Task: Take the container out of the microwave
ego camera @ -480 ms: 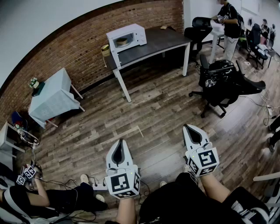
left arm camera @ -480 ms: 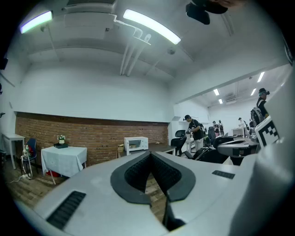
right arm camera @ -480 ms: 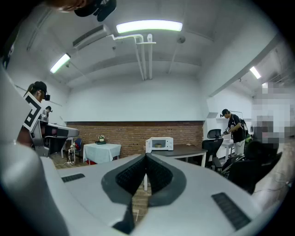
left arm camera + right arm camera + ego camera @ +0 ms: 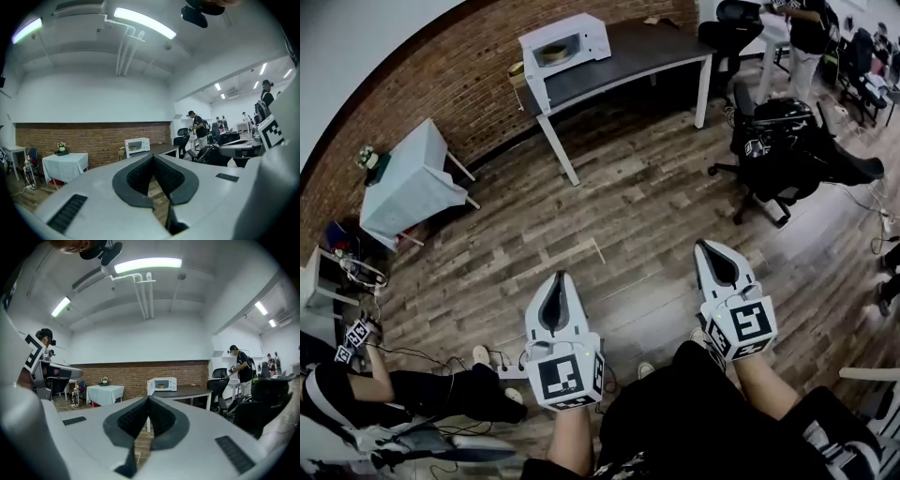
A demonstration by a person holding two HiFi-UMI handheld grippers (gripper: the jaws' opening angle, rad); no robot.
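Both the left gripper (image 4: 558, 277) and right gripper (image 4: 704, 247) are clenched shut, empty. A tan-ish round container (image 4: 555, 54) is seen inside the white microwave (image 4: 592, 32). It's too tiny for its facing or long axis to be made out.

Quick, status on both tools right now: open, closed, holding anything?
Left tool: closed, jaws tip to tip, nothing between them.
Right tool: closed, jaws together, nothing held.
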